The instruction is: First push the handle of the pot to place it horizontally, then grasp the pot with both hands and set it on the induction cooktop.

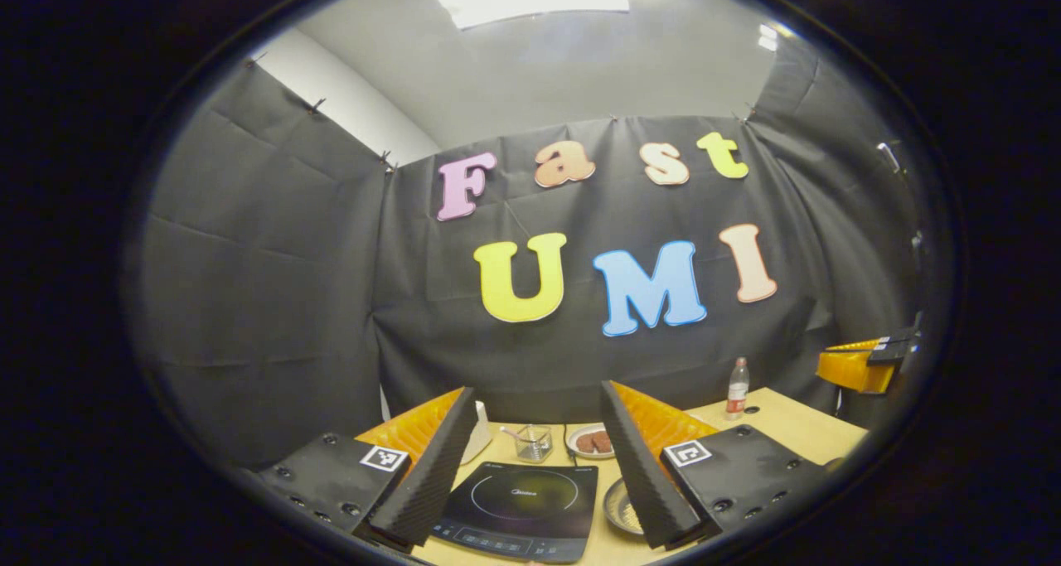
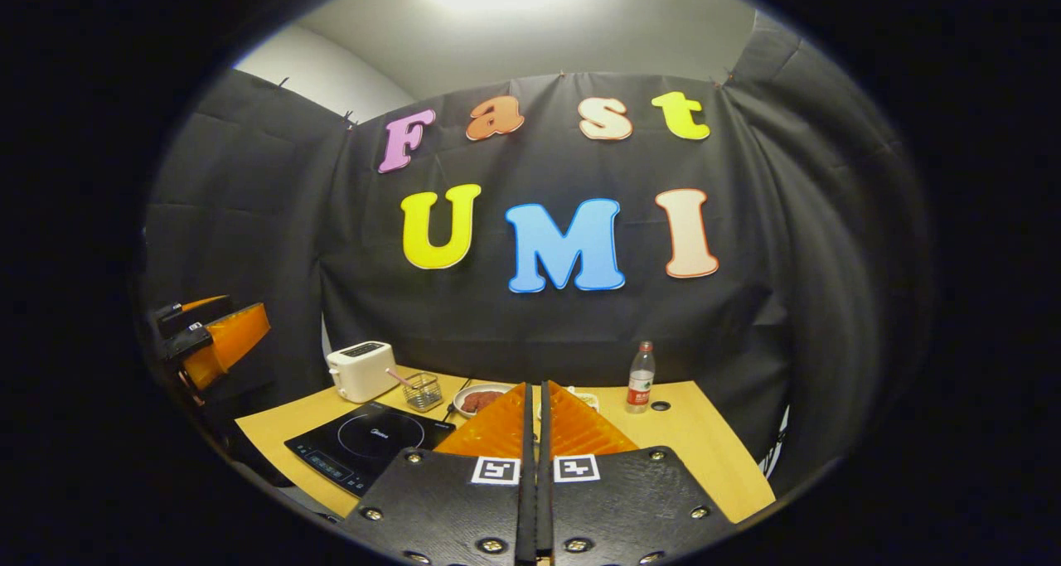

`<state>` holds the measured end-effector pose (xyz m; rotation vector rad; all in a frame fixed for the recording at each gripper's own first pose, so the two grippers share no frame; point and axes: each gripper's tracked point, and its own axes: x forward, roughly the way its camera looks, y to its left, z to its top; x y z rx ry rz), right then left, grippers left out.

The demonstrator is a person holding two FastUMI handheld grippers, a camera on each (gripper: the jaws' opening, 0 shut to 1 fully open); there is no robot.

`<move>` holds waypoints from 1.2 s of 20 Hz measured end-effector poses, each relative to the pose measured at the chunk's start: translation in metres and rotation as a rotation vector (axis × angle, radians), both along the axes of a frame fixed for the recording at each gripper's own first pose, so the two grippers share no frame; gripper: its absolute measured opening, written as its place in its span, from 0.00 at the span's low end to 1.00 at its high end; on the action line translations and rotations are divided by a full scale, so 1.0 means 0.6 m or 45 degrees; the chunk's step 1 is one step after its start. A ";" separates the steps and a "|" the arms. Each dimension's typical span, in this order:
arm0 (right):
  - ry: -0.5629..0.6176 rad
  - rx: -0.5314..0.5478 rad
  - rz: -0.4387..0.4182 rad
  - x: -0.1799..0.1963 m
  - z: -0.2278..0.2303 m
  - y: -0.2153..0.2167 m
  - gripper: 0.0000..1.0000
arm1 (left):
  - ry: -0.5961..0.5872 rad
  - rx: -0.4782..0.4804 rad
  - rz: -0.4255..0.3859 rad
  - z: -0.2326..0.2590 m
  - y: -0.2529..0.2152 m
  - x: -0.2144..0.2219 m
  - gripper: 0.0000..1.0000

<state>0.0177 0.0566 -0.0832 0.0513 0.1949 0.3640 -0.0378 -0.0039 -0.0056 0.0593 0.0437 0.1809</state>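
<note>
Above the wooden table (image 1: pixel 796 429), the left gripper (image 1: pixel 539 417) spreads wide over the induction cooktop (image 1: pixel 518 500); the right gripper (image 2: pixel 536 400) (fingers pressed together, empty) hangs at three o'clock

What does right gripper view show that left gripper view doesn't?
Right gripper view: the white toaster in full, and the right claw shut. Left gripper view: a round metal vessel, probably the pot, right of the induction cooktop and half behind a finger, and the left claw open. Both: induction cooktop, glass cup, plate of reddish food, bottle, wooden table.
</note>
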 end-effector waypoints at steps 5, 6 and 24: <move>0.077 -0.020 0.137 -0.005 -0.041 0.069 0.00 | 0.007 -0.015 0.014 -0.012 0.033 0.019 0.96; 0.093 -0.025 0.163 -0.007 -0.050 0.085 0.01 | 0.003 -0.015 0.015 -0.013 0.042 0.027 0.96; 0.558 -0.172 0.516 -0.065 -0.263 0.254 0.01 | 0.039 -0.046 0.132 -0.069 0.187 0.070 0.96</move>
